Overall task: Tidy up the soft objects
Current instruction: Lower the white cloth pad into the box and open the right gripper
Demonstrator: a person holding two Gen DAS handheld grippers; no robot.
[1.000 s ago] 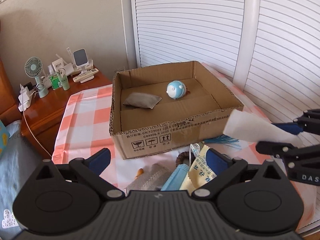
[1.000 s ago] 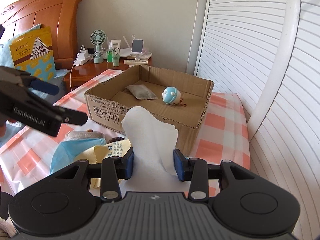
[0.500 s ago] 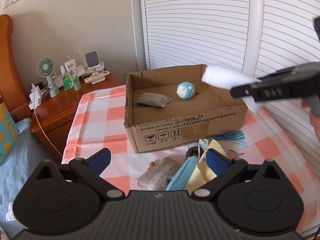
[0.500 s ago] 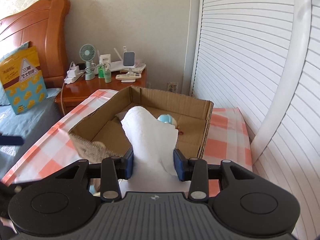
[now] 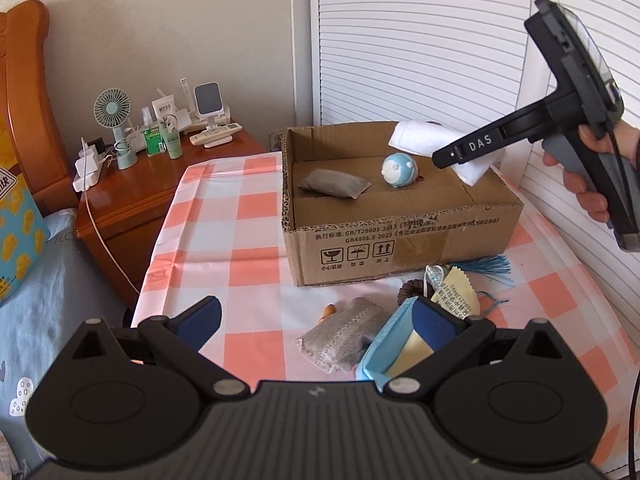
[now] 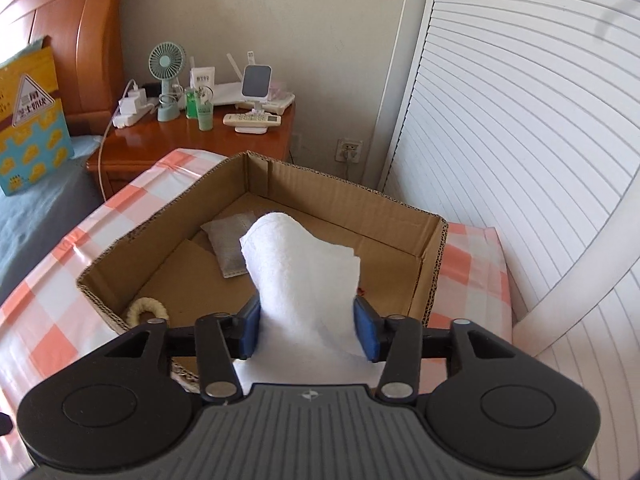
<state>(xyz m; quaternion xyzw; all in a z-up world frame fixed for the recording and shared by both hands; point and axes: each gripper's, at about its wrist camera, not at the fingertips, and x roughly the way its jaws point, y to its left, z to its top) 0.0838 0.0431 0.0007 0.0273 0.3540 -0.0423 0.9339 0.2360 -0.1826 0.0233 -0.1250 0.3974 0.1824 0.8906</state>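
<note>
My right gripper (image 6: pixel 306 330) is shut on a folded white towel (image 6: pixel 304 276) and holds it above the open cardboard box (image 6: pixel 432 248); it also shows in the left wrist view (image 5: pixel 444 156) over the box's far right corner. In the box (image 5: pixel 400 236) lie a grey pouch (image 5: pixel 334 186) and a blue-white ball toy (image 5: pixel 399 171). My left gripper (image 5: pixel 316 318) is open and empty, low over the checked tablecloth. In front of it lie a grey pouch (image 5: pixel 344 338), a blue face mask (image 5: pixel 384 350) and a yellow cloth (image 5: pixel 456 296).
A wooden nightstand (image 5: pixel 132 196) with a fan (image 5: pixel 114 120), bottles and a remote stands at the back left. White slatted doors (image 5: pixel 420 40) run along the right. A blue tassel (image 5: pixel 486 268) and a brown ring (image 5: pixel 412 292) lie by the box front. A bed (image 5: pixel 36 300) is at left.
My right gripper has carried the white towel forward over the box. My left gripper has drawn back and up a little, still open.
</note>
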